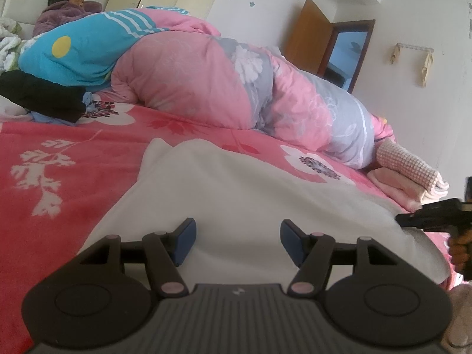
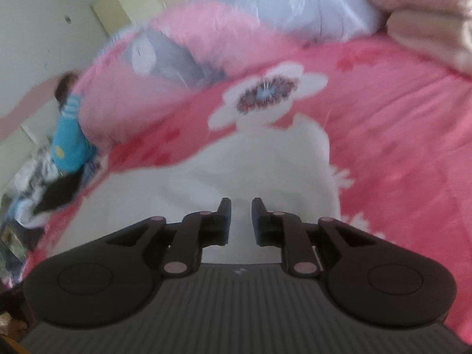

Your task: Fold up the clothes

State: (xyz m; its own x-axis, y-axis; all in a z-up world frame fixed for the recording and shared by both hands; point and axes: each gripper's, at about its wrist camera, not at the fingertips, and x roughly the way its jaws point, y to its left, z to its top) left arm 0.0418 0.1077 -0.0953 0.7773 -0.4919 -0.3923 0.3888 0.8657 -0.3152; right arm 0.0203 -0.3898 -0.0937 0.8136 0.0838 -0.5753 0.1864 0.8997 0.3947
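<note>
- Jaws of the left gripper (image 1: pixel 237 243) are standing wide apart with nothing between the blue pads; they are hovering over the near part of the white garment (image 1: pixel 242 188), not pressing on it
- Jaws of the right gripper (image 2: pixel 240 221) are standing only a narrow gap apart, gripping nothing that shows, above the white garment (image 2: pixel 236 171); this view is blurred
- White garment is lying spread on the pink floral bedspread (image 1: pixel 59 153), its far edge reaching toward the rolled pink-and-grey quilt (image 1: pixel 236 82)
- Right gripper is showing at the garment's right edge (image 1: pixel 427 216) in the left wrist view
</note>
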